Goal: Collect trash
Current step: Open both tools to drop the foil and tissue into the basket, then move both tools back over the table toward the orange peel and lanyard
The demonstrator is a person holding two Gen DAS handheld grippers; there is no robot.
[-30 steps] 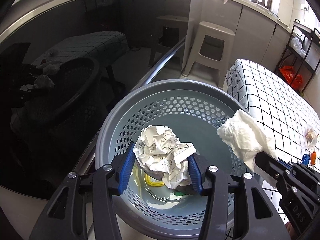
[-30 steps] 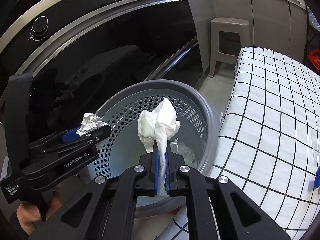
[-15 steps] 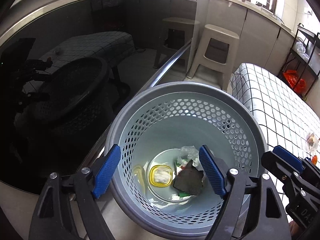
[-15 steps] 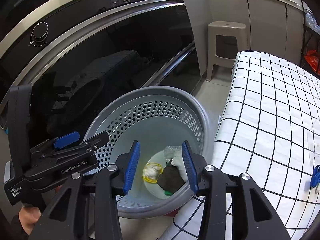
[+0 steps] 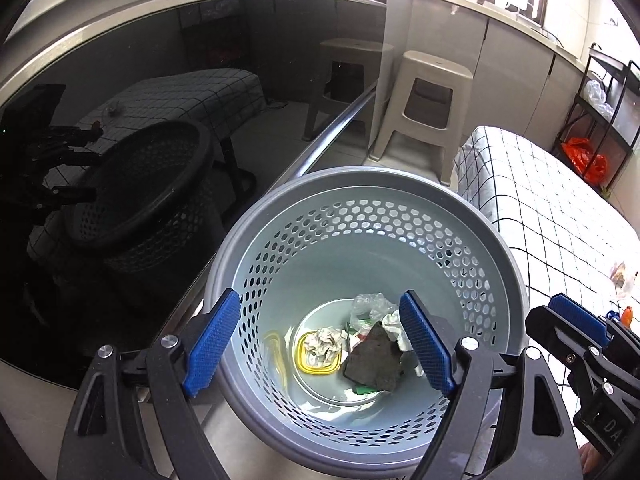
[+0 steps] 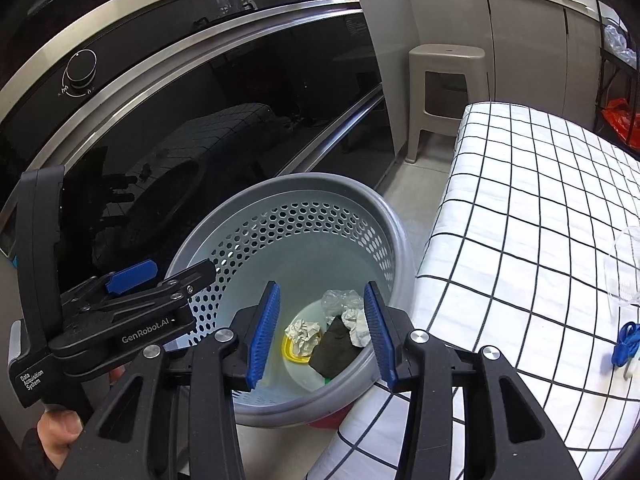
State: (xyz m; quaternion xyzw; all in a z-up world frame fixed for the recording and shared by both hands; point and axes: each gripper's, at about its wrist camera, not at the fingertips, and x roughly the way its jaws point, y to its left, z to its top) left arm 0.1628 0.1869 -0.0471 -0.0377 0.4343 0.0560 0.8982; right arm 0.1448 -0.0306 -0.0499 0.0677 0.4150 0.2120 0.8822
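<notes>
A grey perforated trash basket [image 5: 460,216] stands on the floor between a black oven door and a checked table; it also shows in the right wrist view [image 6: 396,240]. At its bottom lie a crumpled paper ball [image 5: 324,346], a white tissue [image 6: 358,326], a dark scrap [image 5: 374,362], a yellow-rimmed lid [image 5: 308,366] and clear plastic [image 5: 366,304]. My left gripper [image 5: 318,354] is open and empty above the basket. My right gripper [image 6: 322,334] is open and empty above it too.
The glossy black oven door [image 6: 224,128] with a metal handle bar is close behind the basket. A beige stool [image 5: 426,100] stands beyond. The checked tablecloth [image 6: 540,208] carries blue scissors [image 6: 624,344] and clear plastic wrap [image 6: 628,268] at the right.
Both grippers opened and dropped their loads: the crumpled paper from the left and the white tissue from the right now lie in the basket. Both grippers rose slightly.
</notes>
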